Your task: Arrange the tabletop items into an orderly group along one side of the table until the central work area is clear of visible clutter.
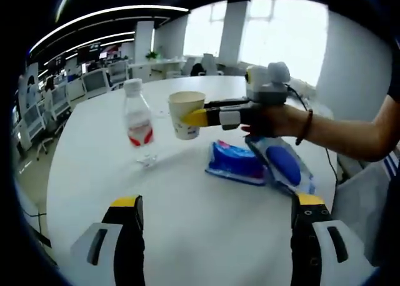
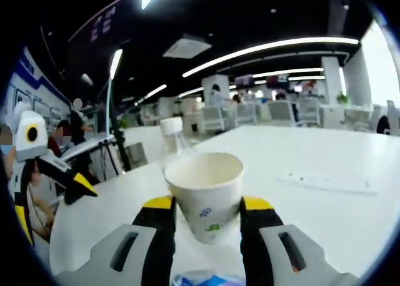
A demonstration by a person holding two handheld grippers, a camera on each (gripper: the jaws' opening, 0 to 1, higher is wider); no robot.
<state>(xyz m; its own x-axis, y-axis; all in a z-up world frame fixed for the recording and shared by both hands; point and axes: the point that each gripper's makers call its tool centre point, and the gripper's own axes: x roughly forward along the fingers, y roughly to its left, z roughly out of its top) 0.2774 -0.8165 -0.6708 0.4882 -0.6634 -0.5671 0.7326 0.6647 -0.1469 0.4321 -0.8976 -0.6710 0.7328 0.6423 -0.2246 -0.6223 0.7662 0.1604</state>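
Observation:
A paper cup (image 1: 185, 113) with a small print stands out over the white round table (image 1: 187, 236), and my right gripper (image 1: 195, 118) reaches in from the right, shut on its sides. In the right gripper view the cup (image 2: 206, 195) sits between the yellow-tipped jaws of that gripper (image 2: 209, 206). A clear water bottle (image 1: 137, 118) with a red label stands just left of the cup, and it shows behind the cup as the bottle (image 2: 171, 136). My left gripper (image 1: 217, 202) hangs open over bare table near the front edge, holding nothing.
A blue packet (image 1: 235, 162) and a clear pouch with a blue item (image 1: 284, 166) lie right of centre. A thin white strip (image 2: 328, 184) lies further out on the table. Office desks and chairs surround the table. The left gripper (image 2: 53, 198) shows at the left.

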